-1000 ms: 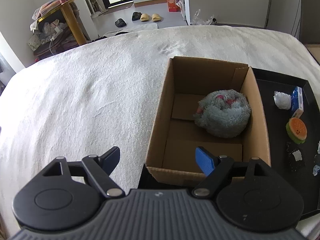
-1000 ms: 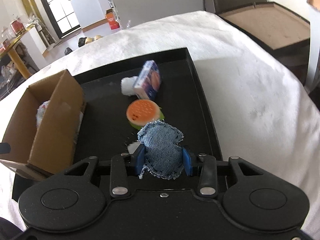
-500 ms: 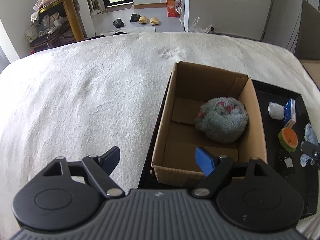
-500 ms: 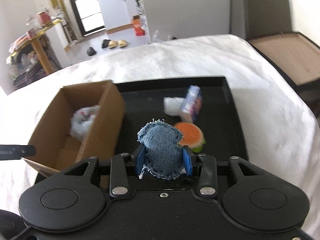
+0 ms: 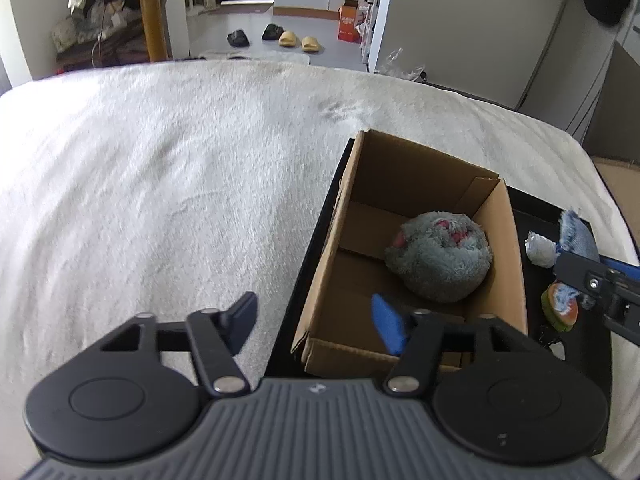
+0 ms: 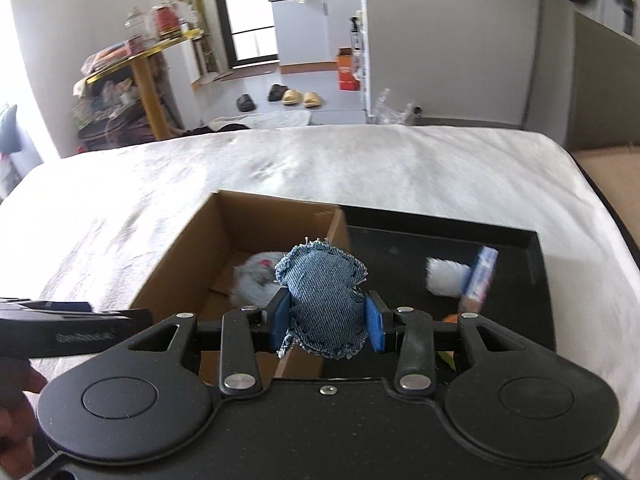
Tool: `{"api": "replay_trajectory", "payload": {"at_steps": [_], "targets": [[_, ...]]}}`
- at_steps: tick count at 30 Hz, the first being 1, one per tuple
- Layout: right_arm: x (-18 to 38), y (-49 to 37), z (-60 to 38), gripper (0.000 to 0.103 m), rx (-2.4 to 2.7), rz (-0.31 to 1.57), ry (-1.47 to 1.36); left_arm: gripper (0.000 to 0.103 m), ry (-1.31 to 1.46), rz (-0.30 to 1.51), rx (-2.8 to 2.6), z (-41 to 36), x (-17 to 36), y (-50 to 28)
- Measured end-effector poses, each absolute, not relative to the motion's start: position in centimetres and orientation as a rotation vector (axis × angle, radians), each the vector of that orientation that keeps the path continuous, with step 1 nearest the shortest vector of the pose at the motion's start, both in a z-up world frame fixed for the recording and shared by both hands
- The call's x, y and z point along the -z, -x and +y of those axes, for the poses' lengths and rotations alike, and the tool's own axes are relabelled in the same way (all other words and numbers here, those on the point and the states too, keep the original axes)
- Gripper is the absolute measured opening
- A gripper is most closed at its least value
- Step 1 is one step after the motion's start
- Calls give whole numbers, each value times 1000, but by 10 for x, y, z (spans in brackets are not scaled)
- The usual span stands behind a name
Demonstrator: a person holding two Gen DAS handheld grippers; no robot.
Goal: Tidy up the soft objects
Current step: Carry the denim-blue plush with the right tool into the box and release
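- Altogether one cardboard box (image 5: 332,240) holds one grey plush ball (image 5: 438,258); beside it on one black tray (image 6: 404,248) lie a white puff (image 6: 442,278), a carton (image 6: 482,276) and an orange-faced toy (image 5: 558,312).
- Right gripper (image 6: 327,322) clamps a denim pouch (image 6: 322,300) over the box's near corner.
- Left gripper (image 5: 314,326), empty, is closing above the box's near left edge.
- White fleece blanket (image 5: 160,168) lies bare leftward.

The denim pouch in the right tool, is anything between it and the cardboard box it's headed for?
Nothing visible blocks it. The denim pouch is held above the cardboard box near its right wall; inside, only the grey plush toy takes the far right corner.
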State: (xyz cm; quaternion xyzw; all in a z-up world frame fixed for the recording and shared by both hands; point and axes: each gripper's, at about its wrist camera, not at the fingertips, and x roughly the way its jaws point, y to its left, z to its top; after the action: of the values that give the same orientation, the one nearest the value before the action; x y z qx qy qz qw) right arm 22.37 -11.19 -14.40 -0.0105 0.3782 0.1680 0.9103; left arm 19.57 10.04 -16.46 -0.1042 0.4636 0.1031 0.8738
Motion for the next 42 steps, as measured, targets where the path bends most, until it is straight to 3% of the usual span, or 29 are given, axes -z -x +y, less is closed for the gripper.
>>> {"api": "replay_trajectory", "payload": {"at_steps": [2, 8, 11, 20, 22, 25, 34, 40, 42], "targets": [[142, -226, -102, 39, -363, 779, 39, 43, 241, 980, -210, 104, 169, -197], [142, -235, -73, 39, -403, 793, 72, 17, 290, 1001, -189, 111, 178, -198], [144, -237, -60, 40, -425, 807, 89, 11, 309, 999, -189, 114, 180, -198], [150, -244, -25, 41, -468, 836, 120, 11, 377, 1002, -168, 123, 180, -198], [150, -246, -20, 43, -475, 837, 115, 11, 383, 1006, -165, 125, 181, -198], [148, -248, -16, 55, -483, 832, 94, 12, 380, 1007, -159, 125, 181, -199], [150, -244, -26, 56, -465, 848, 92, 12, 358, 998, -169, 122, 176, -200], [151, -235, -42, 56, -449, 860, 81, 17, 294, 1008, -192, 113, 171, -201], [151, -233, -49, 56, -446, 864, 77, 25, 286, 1007, -196, 111, 168, -200]]}}
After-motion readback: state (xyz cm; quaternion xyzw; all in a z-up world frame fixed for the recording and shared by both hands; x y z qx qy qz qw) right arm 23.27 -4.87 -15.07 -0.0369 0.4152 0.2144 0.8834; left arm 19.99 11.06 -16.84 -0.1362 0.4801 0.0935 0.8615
